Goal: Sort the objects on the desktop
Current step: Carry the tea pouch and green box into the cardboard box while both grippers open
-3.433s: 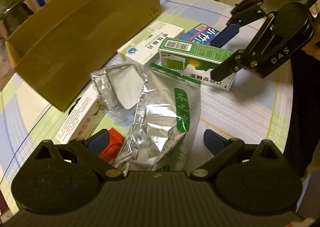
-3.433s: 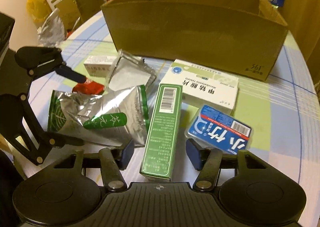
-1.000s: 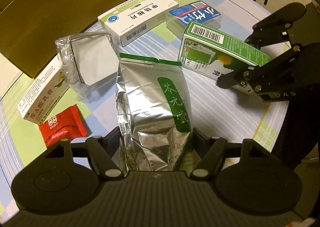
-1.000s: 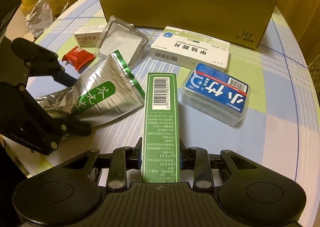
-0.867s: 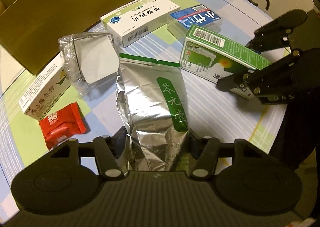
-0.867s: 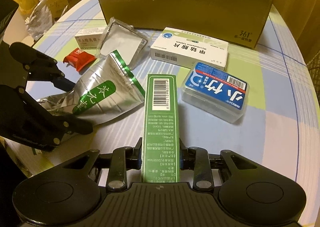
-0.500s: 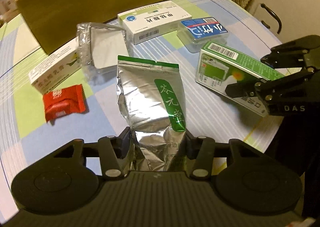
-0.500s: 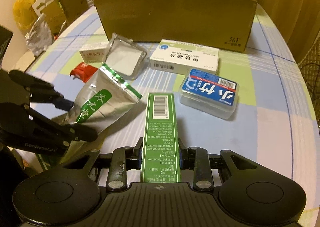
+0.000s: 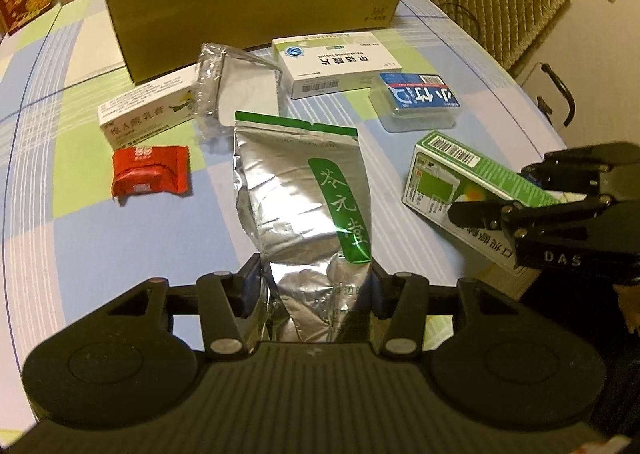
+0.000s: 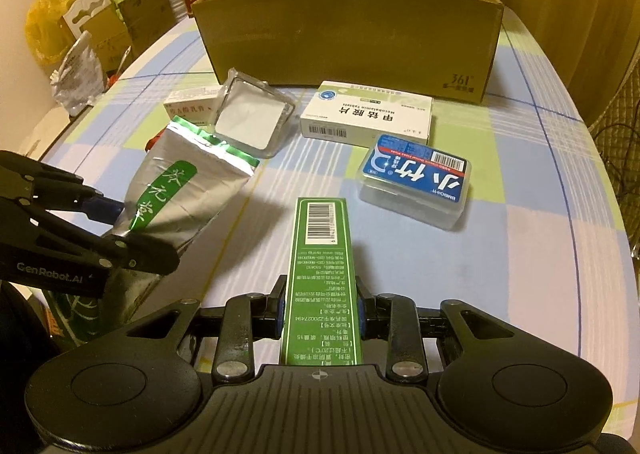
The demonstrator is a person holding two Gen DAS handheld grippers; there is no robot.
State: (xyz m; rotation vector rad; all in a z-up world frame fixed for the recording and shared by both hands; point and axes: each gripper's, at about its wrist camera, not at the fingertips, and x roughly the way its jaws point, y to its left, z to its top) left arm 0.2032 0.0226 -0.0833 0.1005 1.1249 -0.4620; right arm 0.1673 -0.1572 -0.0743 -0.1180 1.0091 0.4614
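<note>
My left gripper point(image 9: 316, 286) is shut on the lower end of a silver foil pouch with a green label point(image 9: 304, 190) and holds it off the table; the pouch also shows in the right wrist view point(image 10: 176, 190). My right gripper point(image 10: 320, 308) is shut on a long green box with a barcode point(image 10: 320, 250), held above the table; the box shows at the right of the left wrist view point(image 9: 460, 174). An open cardboard box point(image 10: 352, 26) stands at the back of the table.
On the checked tablecloth lie a white medicine box point(image 10: 368, 118), a blue-labelled clear plastic case point(image 10: 416, 182), a clear plastic square packet point(image 10: 252, 118), a small white box point(image 9: 148, 114) and a red sachet point(image 9: 150, 176). Cartons and bags stand beyond the table's left edge.
Both grippers closed on their objects, the left on the pouch and the right on the green box, then lifted them and drew back; the cardboard box now shows more fully.
</note>
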